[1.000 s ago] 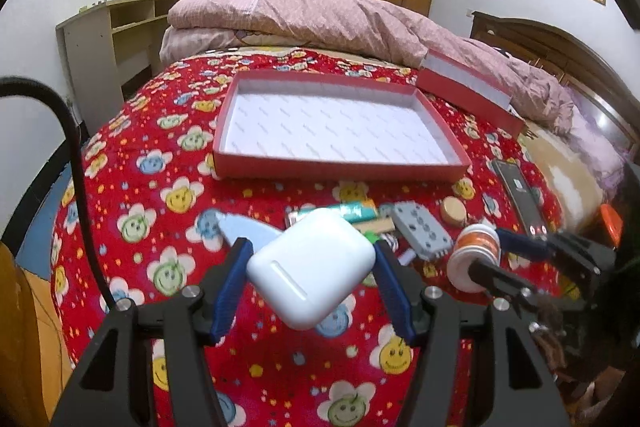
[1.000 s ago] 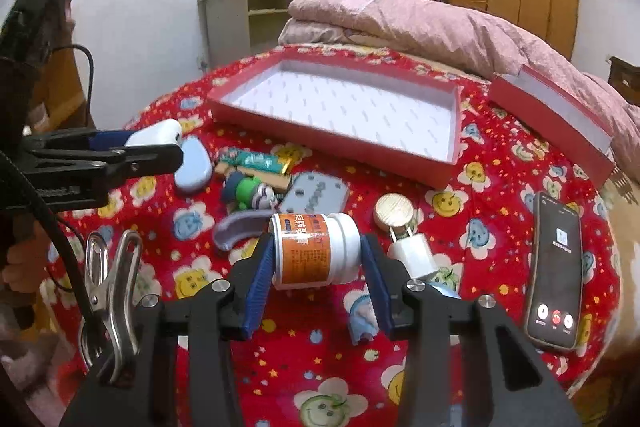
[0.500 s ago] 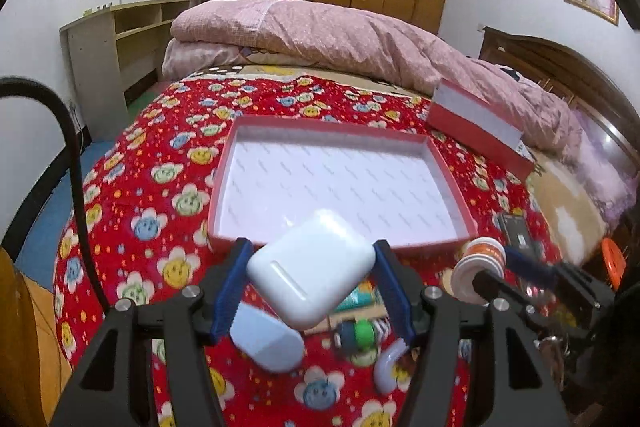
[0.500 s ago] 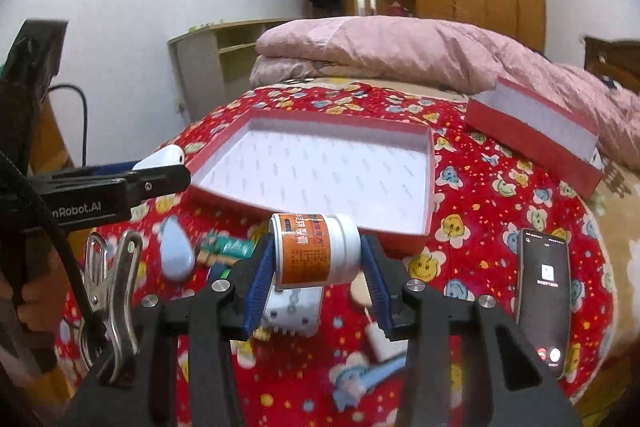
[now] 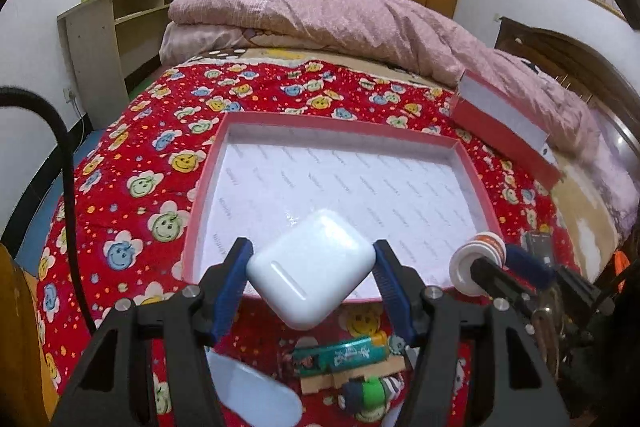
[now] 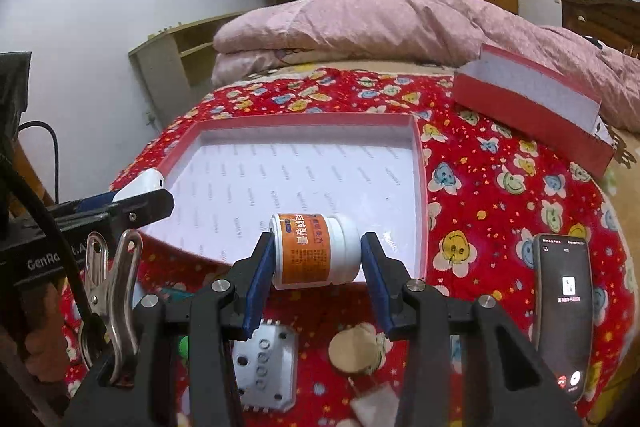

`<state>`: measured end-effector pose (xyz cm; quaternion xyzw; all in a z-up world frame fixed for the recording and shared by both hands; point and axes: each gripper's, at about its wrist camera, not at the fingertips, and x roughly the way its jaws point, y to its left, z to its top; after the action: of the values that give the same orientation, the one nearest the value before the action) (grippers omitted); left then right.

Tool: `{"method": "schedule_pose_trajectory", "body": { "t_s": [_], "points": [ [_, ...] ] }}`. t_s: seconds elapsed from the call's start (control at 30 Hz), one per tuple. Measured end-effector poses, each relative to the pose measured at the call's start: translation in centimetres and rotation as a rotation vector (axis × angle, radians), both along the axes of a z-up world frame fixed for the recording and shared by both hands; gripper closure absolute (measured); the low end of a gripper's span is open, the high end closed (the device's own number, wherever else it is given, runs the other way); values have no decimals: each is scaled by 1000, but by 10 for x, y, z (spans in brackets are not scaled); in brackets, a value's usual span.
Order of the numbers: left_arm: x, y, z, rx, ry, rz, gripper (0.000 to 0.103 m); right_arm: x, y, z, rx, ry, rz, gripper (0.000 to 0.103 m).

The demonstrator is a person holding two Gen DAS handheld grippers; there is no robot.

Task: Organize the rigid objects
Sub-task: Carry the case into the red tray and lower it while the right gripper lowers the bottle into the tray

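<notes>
My left hand-held gripper (image 5: 312, 267) pinches the white earbud case (image 5: 311, 269) cornerwise between its blue pads, held in the air over the near edge of the red tray (image 5: 204, 187) on the bed (image 5: 132, 155). My right hand-held gripper (image 6: 318, 255) clamps the orange-labelled bottle (image 6: 314, 253) lying sideways, cap to the right, above the tray's near right corner (its white floor is bare). Beneath both, on the bedspread, lie a green tube (image 5: 340, 355), a grey remote (image 6: 266, 367), a round wooden disc (image 6: 356, 349), and a phone (image 6: 564, 311) off to the right.
</notes>
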<state>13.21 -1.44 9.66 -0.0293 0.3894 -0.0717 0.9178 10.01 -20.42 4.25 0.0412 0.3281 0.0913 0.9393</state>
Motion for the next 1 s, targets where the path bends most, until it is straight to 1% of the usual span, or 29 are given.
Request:
{"method": "schedule_pose_trajectory", "body": {
  "t_s": [0.2,0.43,0.5,0.6,0.63,0.67,0.8,0.83,0.93,1.0],
  "points": [
    [19,-1,-11,-4,10,8,38,16,-1,-8,-5,17,-32,59],
    [43,-3,-26,49,4,18,38,29,1,-17,-44,15,-81,59],
    [49,-3,-33,51,30,13,39,29,4,-18,-60,8,-89,59],
    [54,2,-46,23,89,14,38,28,5,-19,-66,5,-98,59],
    [54,3,-50,31,95,23,38,28,5,-19,-63,4,-99,59],
    [52,3,-51,43,79,24,38,28,6,-19,-56,5,-96,59],
    [46,0,-54,77,64,17,39,28,6,-29,-39,44,-85,58],
    [45,-2,-55,93,63,15,38,27,8,-29,-54,33,-86,58],
    [42,-7,-58,144,61,12,37,27,11,-29,-78,38,-88,58],
    [41,-6,-59,139,71,11,37,27,11,-30,-75,47,-87,58]
  ]
}}
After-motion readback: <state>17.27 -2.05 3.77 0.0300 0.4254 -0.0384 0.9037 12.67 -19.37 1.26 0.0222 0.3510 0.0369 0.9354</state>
